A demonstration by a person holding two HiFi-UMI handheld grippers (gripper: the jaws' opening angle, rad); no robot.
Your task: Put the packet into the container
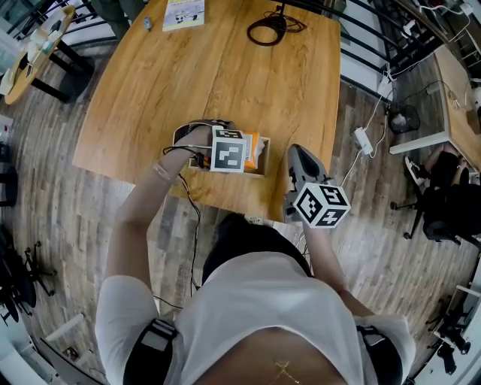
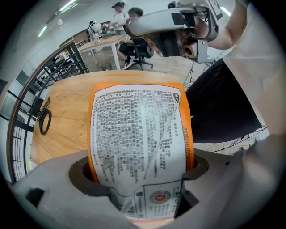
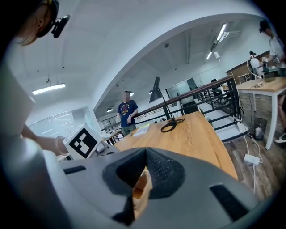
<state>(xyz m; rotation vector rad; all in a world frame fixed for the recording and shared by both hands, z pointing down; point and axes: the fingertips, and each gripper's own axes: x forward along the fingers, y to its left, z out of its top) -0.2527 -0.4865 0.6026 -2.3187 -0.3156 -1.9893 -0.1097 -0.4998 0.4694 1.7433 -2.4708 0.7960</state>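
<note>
The packet [image 2: 138, 138] – orange-edged, with a white printed panel – is being pinched across its width by the left gripper [image 2: 140, 173], whose jaws are standing wide, one against each side. In the head view it is sitting within the walls of the container [image 1: 259, 172], a small pale box; whether it is touching the bottom cannot be told.

The container is lying close to the near edge of the table [image 1: 225, 75], with only a narrow strip of wood between it and the drop. The right gripper [image 3: 144, 170] is hanging just to the container's right, at that same edge, with its dark pads pressed together and nothing between them. Beyond the box a broad stretch of bare wood is running to the far end, where a coiled black cable [image 1: 267, 30] and a booklet [image 1: 184, 13] are lying well apart from the work.

The table is standing on a grey plank floor [image 1: 68, 218]. A white adapter [image 1: 363, 139] on a cord is trailing off the right side, with a second table [image 1: 458, 90] and a black office chair [image 1: 443, 203] past it. A dark railing [image 2: 27, 103] is running along the far side, and a person [image 3: 128, 114] is standing beyond the far end.
</note>
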